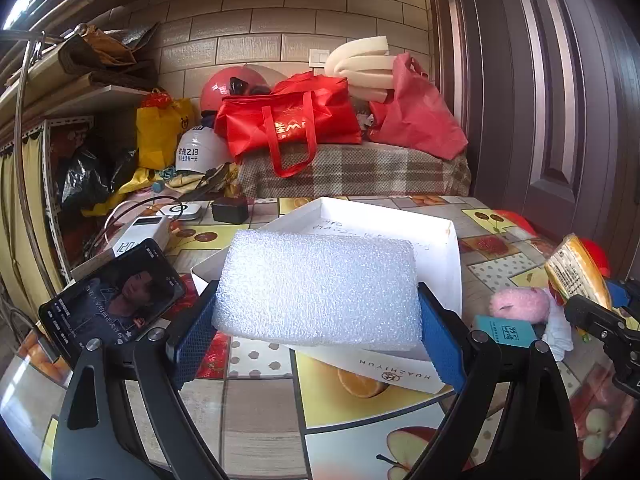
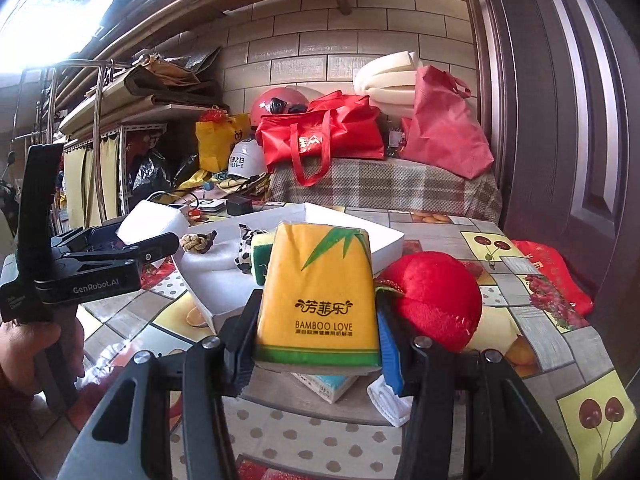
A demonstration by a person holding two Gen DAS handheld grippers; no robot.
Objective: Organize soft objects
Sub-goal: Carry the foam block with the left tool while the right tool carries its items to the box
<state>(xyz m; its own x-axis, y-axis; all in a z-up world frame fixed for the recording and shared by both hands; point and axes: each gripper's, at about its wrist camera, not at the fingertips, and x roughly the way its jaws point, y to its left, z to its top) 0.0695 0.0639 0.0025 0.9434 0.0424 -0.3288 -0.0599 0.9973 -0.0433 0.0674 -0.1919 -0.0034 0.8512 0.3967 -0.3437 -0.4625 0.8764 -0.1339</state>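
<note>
My left gripper (image 1: 318,320) is shut on a white foam block (image 1: 318,286) and holds it over the near edge of the white box (image 1: 450,256). My right gripper (image 2: 316,344) is shut on a yellow tissue pack (image 2: 318,292) held above the table, just right of the box (image 2: 384,240). In the right wrist view the box holds white foam (image 2: 208,268), a knotted rope toy (image 2: 196,243), a cow-print toy (image 2: 246,254) and a green-yellow sponge (image 2: 260,256). A red plush (image 2: 434,298) lies right of the pack. A pink plush (image 1: 520,304) lies right of the box.
A phone (image 1: 112,300) leans at the left, with a power bank (image 1: 140,236) and a black charger (image 1: 230,210) behind it. A teal packet (image 1: 504,330) and a white cloth (image 2: 390,400) lie near the pink plush. Red bags (image 1: 288,120) sit on a checked bench behind the table.
</note>
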